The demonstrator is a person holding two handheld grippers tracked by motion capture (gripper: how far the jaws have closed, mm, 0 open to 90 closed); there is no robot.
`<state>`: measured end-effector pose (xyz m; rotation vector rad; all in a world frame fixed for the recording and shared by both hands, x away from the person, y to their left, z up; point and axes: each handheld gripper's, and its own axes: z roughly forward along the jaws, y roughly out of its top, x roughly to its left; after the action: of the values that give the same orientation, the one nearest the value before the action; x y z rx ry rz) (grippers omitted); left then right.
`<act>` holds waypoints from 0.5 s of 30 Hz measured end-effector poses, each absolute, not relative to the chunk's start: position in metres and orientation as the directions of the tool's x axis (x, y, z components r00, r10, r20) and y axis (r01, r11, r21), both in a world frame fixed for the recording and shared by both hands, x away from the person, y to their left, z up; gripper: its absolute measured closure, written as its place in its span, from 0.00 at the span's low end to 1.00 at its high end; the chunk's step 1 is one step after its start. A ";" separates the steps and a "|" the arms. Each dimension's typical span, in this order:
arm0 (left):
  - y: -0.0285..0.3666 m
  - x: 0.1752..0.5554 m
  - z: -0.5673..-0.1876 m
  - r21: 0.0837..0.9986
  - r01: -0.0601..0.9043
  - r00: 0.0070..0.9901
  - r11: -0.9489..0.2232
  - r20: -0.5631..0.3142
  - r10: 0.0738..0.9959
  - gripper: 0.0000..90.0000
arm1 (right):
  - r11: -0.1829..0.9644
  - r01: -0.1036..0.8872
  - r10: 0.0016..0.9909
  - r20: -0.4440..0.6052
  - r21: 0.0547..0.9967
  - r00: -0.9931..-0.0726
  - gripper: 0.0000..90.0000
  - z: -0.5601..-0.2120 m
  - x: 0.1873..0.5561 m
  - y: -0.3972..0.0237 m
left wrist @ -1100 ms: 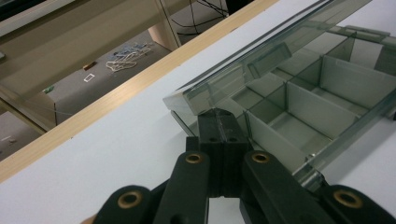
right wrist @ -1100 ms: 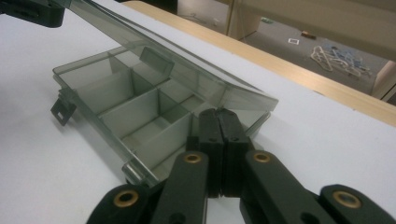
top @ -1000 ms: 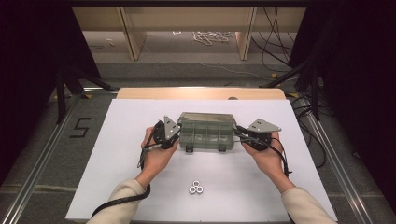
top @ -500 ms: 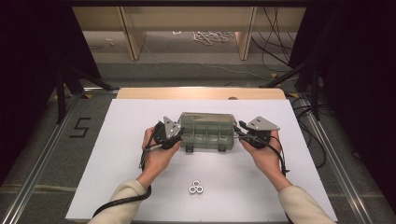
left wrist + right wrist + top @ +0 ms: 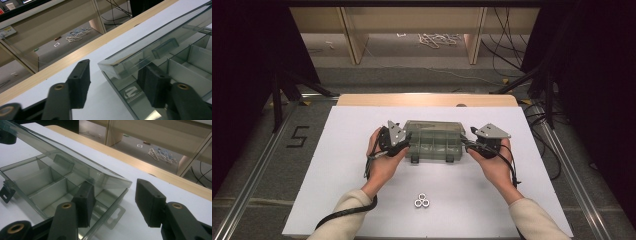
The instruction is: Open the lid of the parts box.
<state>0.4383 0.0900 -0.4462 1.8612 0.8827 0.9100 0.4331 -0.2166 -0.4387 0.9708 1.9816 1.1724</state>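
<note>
From the high view we look down on a white sheet [image 5: 362, 125] covering a wooden table, with dark surroundings, pale shelving at the far side and cables on the floor beyond. A clear, smoky-green compartment box [image 5: 434, 142] sits near the middle of the sheet. The left gripper [image 5: 398, 146] is at its left end and the right gripper [image 5: 468, 144] at its right end, each carried in one of the person's hands. Nearer to the person, a small cluster of three metal rings [image 5: 422, 201] lies on the sheet, well apart from the box.

In the left gripper view we see the wooden table edge and the shelving with a tangle of cord on the floor behind. The left gripper [image 5: 117, 82] has its jaws apart, having just been opening; the corner of the box lid [image 5: 140, 58], raised above the tray, lies between them, and we see no pad pressing on it.

In the right gripper view the same background runs across the top. The right gripper [image 5: 116, 203] also stands released, its jaws having just been opening. The corner of the lid [image 5: 75, 167], lifted over the divided tray [image 5: 47, 187], sits between them without being pinched.
</note>
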 end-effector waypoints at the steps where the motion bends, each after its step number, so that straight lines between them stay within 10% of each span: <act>1: 0.090 0.439 -0.446 0.897 0.218 0.483 -0.383 0.242 0.842 0.54 | 0.338 0.271 0.834 -0.154 0.901 -0.529 0.57 -0.439 0.433 -0.216; 15: 0.087 0.446 -0.442 0.908 0.220 0.472 -0.357 0.221 0.854 0.77 | 0.348 0.245 0.839 -0.184 0.905 -0.512 0.88 -0.431 0.437 -0.210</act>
<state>0.4455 0.0869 -0.4419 1.8398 0.9041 0.9047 0.4367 -0.2098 -0.4312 0.9436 1.9534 1.1521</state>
